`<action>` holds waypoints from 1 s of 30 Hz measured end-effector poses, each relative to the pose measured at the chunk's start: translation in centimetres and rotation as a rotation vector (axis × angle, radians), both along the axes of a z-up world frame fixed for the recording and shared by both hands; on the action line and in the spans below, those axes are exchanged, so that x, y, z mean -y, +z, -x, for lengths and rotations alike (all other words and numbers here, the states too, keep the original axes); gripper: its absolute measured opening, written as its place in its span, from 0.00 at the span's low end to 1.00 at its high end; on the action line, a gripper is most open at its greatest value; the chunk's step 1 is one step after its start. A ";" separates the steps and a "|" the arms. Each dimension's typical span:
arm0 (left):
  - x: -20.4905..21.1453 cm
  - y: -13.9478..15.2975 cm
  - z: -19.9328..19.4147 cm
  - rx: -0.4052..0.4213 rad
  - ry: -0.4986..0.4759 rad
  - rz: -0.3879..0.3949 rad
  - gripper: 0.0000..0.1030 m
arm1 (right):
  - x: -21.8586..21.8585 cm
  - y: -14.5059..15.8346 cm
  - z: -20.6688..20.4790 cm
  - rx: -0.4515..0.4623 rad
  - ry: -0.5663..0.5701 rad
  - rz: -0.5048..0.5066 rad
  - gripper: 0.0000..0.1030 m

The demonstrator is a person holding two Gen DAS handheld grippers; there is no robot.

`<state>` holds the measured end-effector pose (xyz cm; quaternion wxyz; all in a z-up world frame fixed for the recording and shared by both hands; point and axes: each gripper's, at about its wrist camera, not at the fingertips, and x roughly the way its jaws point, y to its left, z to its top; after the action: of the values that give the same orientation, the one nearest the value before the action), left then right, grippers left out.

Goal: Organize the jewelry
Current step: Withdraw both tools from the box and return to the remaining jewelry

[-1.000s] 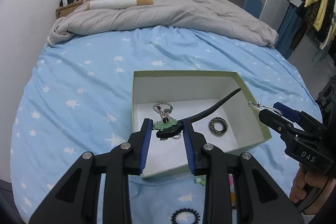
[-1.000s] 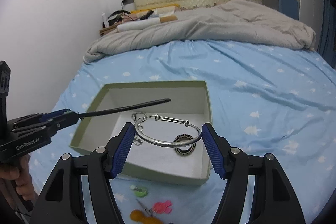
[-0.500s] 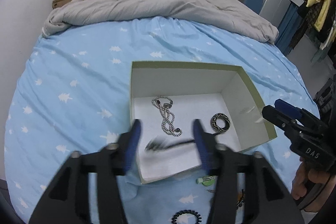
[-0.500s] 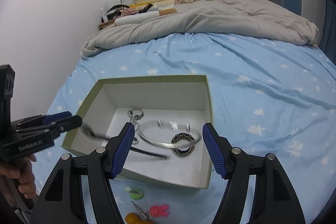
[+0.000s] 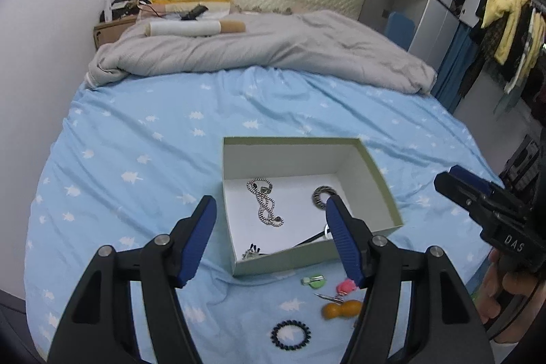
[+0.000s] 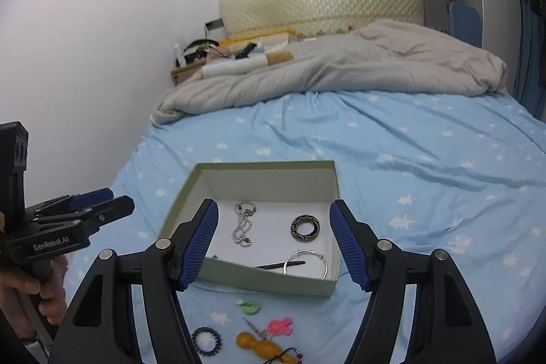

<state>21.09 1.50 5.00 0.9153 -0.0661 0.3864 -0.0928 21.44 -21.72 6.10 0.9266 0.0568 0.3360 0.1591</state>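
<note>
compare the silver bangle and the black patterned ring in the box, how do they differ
The silver bangle is a thin plain wire hoop; the black patterned ring is a flat, wide band with a pale pattern. The bangle looks larger across, with a much wider opening. The bangle lies by the box's near wall, over a black stick; the ring lies further back, apart from other pieces. Both lie flat inside the box.

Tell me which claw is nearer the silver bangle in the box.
Right. The right claw hovers just outside the box wall nearest the silver bangle; the left claw sits beyond the opposite wall.
</note>
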 end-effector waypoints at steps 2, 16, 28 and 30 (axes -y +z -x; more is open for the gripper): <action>-0.1 0.7 1.2 0.017 0.001 -0.003 0.65 | -0.1 0.7 1.4 0.019 0.012 -0.002 0.65; -0.7 1.7 8.3 0.092 0.073 -0.002 0.65 | 0.1 0.1 9.7 0.085 0.032 -0.024 0.65; -0.8 -1.7 12.4 0.009 0.079 -0.056 0.65 | 1.7 -2.5 15.0 0.065 -0.003 0.017 0.65; -0.7 -2.4 12.9 -0.011 0.070 -0.051 0.65 | 1.8 -2.8 15.7 0.064 -0.010 0.024 0.65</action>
<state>8.23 2.21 2.62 0.9171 -0.0569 0.3912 -0.0505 5.74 -23.56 3.31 0.9384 0.0424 0.3075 0.1520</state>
